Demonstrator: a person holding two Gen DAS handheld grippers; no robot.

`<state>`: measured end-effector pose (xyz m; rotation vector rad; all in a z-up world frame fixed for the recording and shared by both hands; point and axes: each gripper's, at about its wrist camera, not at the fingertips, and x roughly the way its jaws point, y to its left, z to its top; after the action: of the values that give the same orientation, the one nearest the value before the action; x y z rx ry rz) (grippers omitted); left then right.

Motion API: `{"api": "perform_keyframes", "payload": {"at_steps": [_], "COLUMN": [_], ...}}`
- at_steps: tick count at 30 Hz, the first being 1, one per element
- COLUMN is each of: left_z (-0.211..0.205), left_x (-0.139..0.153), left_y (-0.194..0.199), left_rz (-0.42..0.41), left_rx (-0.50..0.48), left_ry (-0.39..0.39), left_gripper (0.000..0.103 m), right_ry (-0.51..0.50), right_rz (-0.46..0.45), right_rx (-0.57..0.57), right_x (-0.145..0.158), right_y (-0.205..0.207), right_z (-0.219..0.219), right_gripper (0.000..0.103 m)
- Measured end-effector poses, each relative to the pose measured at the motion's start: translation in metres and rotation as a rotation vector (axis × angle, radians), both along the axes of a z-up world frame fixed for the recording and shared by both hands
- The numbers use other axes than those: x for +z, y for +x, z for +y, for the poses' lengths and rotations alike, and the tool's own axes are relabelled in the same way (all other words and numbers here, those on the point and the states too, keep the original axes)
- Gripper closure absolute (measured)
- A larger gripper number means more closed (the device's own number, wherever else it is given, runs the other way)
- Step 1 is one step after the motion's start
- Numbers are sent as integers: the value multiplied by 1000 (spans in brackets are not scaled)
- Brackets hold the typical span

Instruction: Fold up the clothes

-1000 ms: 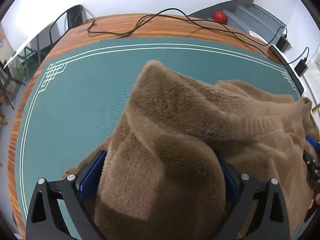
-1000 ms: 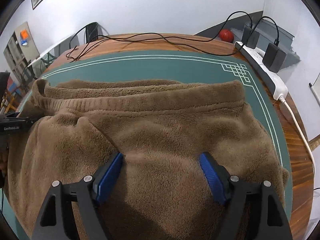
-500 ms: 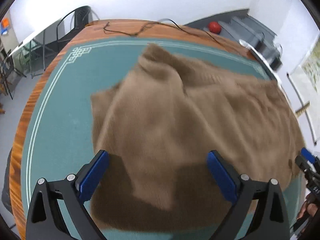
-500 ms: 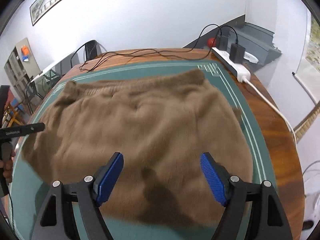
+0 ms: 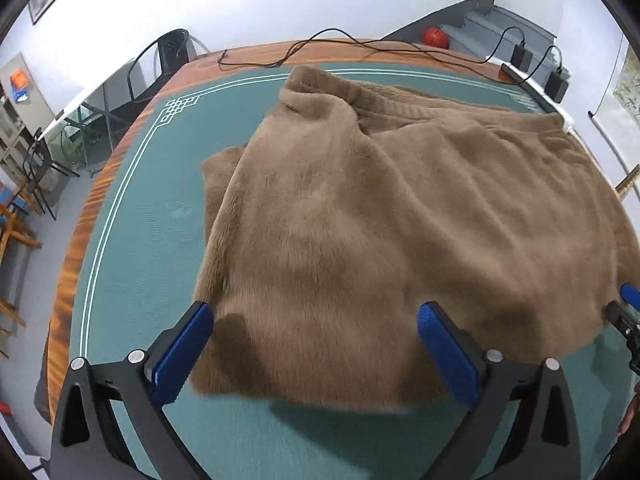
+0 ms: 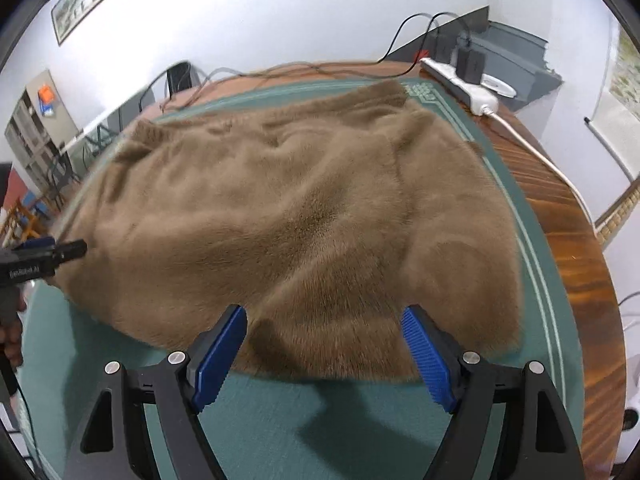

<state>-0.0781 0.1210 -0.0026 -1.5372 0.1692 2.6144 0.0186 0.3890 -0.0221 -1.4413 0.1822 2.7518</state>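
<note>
A brown fleece garment (image 5: 400,216) lies folded on the green mat (image 5: 152,216); it also shows in the right wrist view (image 6: 280,216). My left gripper (image 5: 316,344) is open and empty, raised over the garment's near edge, at its left part. My right gripper (image 6: 324,344) is open and empty above the near edge, at its right part. The left gripper also shows at the left of the right wrist view (image 6: 60,256), and the right gripper's tip shows at the right edge of the left wrist view (image 5: 624,312).
The mat covers a wooden table (image 6: 560,216). A white power strip (image 6: 464,84) with black adapters and a white cable lies along the right edge. Black cables (image 5: 320,48) run across the far edge. A chair (image 5: 160,68) stands behind the table, far left.
Both grippers have let go of the garment and drawn back and up. The garment, close under the fingers before, now lies flat on the mat.
</note>
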Motion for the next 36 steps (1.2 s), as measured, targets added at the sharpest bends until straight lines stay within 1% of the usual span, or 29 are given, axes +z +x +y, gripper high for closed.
{"api": "perform_keyframes", "payload": {"at_steps": [3, 9, 14, 18, 22, 23, 27, 36], "left_z": [1, 4, 4, 2, -3, -5, -12, -15], "left_x": [2, -13, -28, -39, -50, -51, -52, -54], "left_y": [19, 39, 59, 64, 67, 67, 66, 73], "left_rz": [-12, -46, -73, -91, -114, -108, -109, -7], "left_rx": [12, 26, 44, 57, 76, 79, 81, 51], "left_ry": [22, 17, 10, -3, -2, 11, 47, 54], "left_gripper": [1, 1, 1, 1, 1, 1, 1, 0], "right_ry": [-19, -42, -21, 42, 95, 101, 109, 116], "right_rz": [0, -59, -108, -105, -108, -105, -80, -28], "right_rx": [-23, -54, -46, -20, 18, 19, 6, -29], "right_x": [4, -10, -29, -33, -40, -41, -44, -44], "right_y": [19, 50, 69, 74, 77, 79, 84, 91], "right_z": [5, 9, 6, -3, -13, -15, -17, -17], "right_gripper": [21, 21, 21, 20, 5, 1, 1, 1]}}
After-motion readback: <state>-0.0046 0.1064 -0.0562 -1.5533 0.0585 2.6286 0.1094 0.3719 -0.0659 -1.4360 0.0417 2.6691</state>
